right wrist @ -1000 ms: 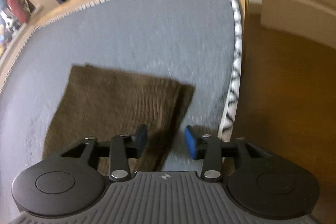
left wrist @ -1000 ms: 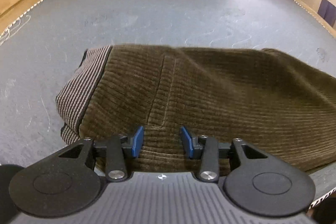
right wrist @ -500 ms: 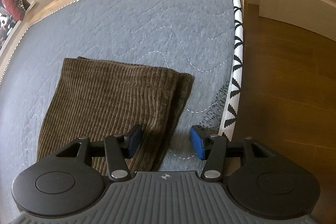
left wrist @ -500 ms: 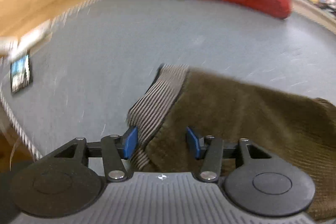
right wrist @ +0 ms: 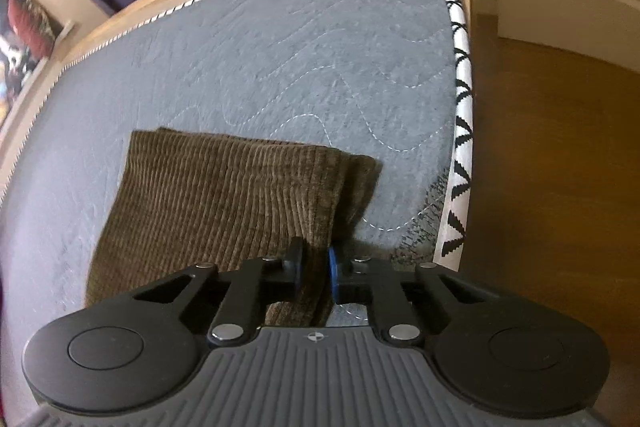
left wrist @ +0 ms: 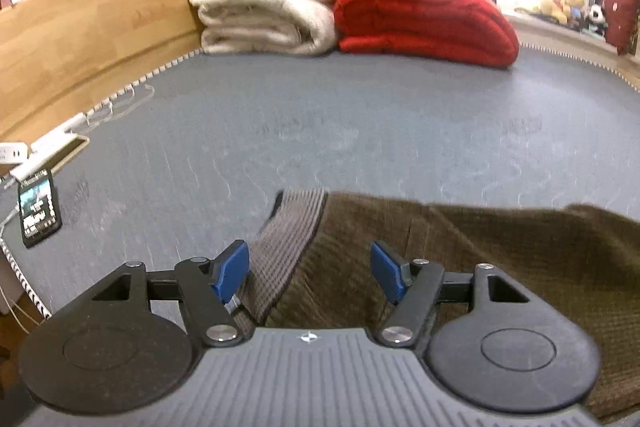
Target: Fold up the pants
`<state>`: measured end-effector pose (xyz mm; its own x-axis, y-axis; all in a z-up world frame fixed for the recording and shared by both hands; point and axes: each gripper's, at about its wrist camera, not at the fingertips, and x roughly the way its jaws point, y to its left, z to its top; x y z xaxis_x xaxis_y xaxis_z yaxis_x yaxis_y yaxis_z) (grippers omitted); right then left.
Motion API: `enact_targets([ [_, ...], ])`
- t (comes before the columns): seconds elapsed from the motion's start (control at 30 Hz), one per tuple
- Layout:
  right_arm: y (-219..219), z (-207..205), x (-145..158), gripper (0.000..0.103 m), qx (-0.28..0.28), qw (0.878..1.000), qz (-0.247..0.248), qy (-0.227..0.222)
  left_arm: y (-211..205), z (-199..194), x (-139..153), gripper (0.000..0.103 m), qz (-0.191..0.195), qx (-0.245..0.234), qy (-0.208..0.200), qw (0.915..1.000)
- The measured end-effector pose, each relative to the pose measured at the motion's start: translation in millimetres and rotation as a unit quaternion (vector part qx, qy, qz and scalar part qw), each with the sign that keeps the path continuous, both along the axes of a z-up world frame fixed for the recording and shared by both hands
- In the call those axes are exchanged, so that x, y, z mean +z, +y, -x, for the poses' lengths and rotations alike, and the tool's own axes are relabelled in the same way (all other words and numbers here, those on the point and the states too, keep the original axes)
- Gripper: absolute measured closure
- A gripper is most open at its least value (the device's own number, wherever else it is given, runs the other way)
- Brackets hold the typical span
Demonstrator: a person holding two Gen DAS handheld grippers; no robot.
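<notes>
Brown corduroy pants lie flat on the grey quilted mattress. Their grey striped waistband shows in the left wrist view, running between the blue pads of my left gripper. That gripper's jaws are opening and its pads stand apart from the cloth. In the right wrist view the leg ends of the pants lie near the mattress corner. My right gripper is closing and pinches the right edge of the leg cloth between its pads.
Folded cream blankets and a red blanket are stacked at the far end of the mattress. A phone and a white charger lie at the left edge. Right of the patterned mattress border is wooden floor.
My left gripper tilted up and swung left from the seat of the pants to the waistband, its jaws widening. My right gripper closed onto the edge of the pant legs.
</notes>
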<state>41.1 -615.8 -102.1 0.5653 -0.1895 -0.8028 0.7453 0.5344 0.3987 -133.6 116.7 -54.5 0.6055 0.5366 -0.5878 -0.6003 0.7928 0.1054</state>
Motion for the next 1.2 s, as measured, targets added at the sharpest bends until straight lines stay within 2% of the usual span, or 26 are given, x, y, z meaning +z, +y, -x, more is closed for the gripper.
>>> enact_targets([
  [0.1, 11, 4, 19, 0.093, 0.005, 0.999, 0.022, -0.04, -2, 3, 11, 0.03, -0.008, 0.004, -0.015, 0.9999],
  [0.2, 46, 8, 57, 0.094, 0.051, 0.99, 0.093, -0.093, -2, 5, 16, 0.03, -0.005, 0.006, -0.024, 0.9997],
  [0.23, 64, 10, 72, 0.094, 0.073, 0.983, 0.125, -0.111, -1, 5, 17, 0.03, -0.001, 0.005, -0.026, 0.9997],
  [0.27, 92, 13, 90, 0.094, 0.106, 0.971, 0.171, -0.131, -1, 4, 17, 0.03, 0.003, 0.004, -0.026, 0.9997],
  [0.33, 151, 24, 116, 0.094, 0.181, 0.938, 0.247, -0.164, 0, 3, 17, 0.03, 0.011, 0.001, -0.024, 0.9996],
  [0.4, 227, 46, 132, 0.094, 0.276, 0.889, 0.301, -0.204, 2, 3, 18, 0.03, 0.018, -0.001, -0.025, 0.9995],
  [0.43, 268, 61, 133, 0.094, 0.326, 0.86, 0.326, -0.218, 3, 4, 18, 0.03, 0.021, -0.002, -0.026, 0.9995],
  [0.53, 369, 107, 112, 0.093, 0.468, 0.779, 0.347, -0.231, 7, 7, 18, 0.03, 0.028, -0.005, -0.029, 0.9991],
  [0.6, 427, 137, 77, 0.093, 0.562, 0.718, 0.356, -0.205, 9, 8, 19, 0.03, 0.032, -0.011, -0.029, 0.999],
  [0.67, 469, 159, 36, 0.093, 0.656, 0.651, 0.353, -0.147, 9, 8, 19, 0.03, 0.036, -0.02, -0.027, 0.9988],
  [0.73, 489, 175, 6, 0.093, 0.713, 0.599, 0.349, -0.099, 9, 9, 18, 0.03, 0.039, -0.029, -0.026, 0.9985],
  [0.77, 496, 185, -4, 0.09, 0.729, 0.573, 0.364, -0.089, 7, 9, 18, 0.03, 0.04, -0.034, -0.026, 0.9983],
  [0.8, 498, 194, -6, 0.09, 0.726, 0.558, 0.391, -0.096, 6, 9, 18, 0.03, 0.041, -0.04, -0.027, 0.998],
  [0.83, 500, 199, -3, 0.087, 0.726, 0.55, 0.4, -0.099, 4, 9, 18, 0.03, 0.04, -0.046, -0.028, 0.9977],
  [0.87, 499, 201, 3, 0.087, 0.728, 0.556, 0.39, -0.1, 1, 9, 19, 0.029, 0.038, -0.053, -0.03, 0.9974],
  [0.97, 480, 198, 23, 0.087, 0.718, 0.601, 0.331, -0.119, -10, 8, 19, 0.029, 0.035, -0.082, -0.035, 0.9954],
  [1.1, 471, 197, 40, 0.081, 0.707, 0.616, 0.315, -0.148, -26, 8, 18, 0.029, 0.034, -0.126, -0.044, 0.9905],
  [1.17, 468, 193, 40, 0.07, 0.704, 0.626, 0.3, -0.152, -34, 8, 17, 0.029, 0.037, -0.147, -0.047, 0.9874],
  [1.2, 467, 190, 36, 0.066, 0.705, 0.627, 0.296, -0.152, -37, 8, 15, 0.029, 0.042, -0.156, -0.046, 0.9858],
])
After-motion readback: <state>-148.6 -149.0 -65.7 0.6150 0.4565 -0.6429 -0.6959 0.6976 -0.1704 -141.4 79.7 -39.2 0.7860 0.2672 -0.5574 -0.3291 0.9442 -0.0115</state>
